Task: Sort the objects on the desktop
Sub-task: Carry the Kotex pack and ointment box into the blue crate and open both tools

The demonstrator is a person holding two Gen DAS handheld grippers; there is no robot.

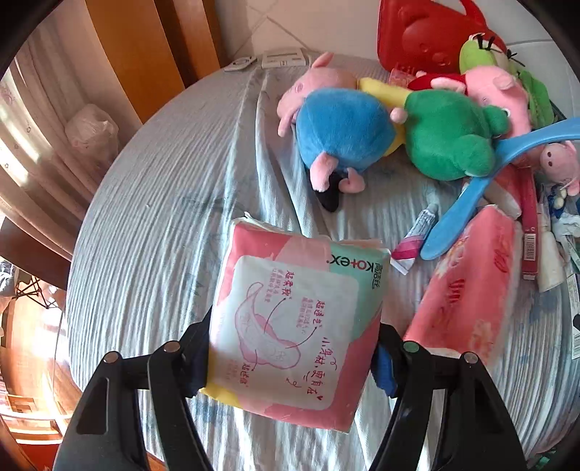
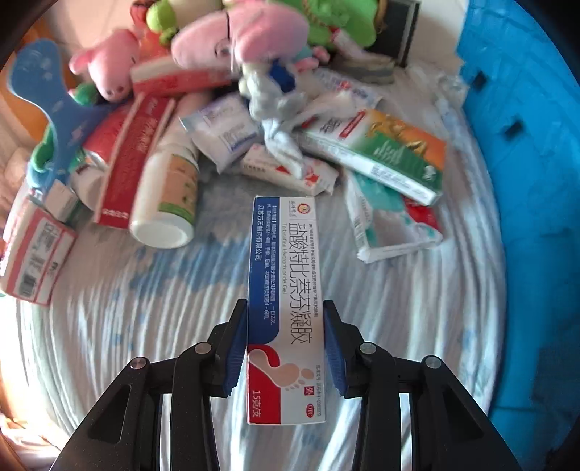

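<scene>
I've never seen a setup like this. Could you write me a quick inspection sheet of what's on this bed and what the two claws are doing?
Surface: striped bedsheet, wrinkled.
Job's things: pink pad packet held in the left gripper; gel box held in the right gripper.
Clutter: plush toys, blue hanger, white bottle, medicine boxes and sachets, all heaped together.
Grippers: both closed on their items, no earlier picture to compare.
Cables: nothing seen.
Surroundings: blue crate at the right edge; red plastic bag; curtain and wooden furniture beside the bed.
</scene>
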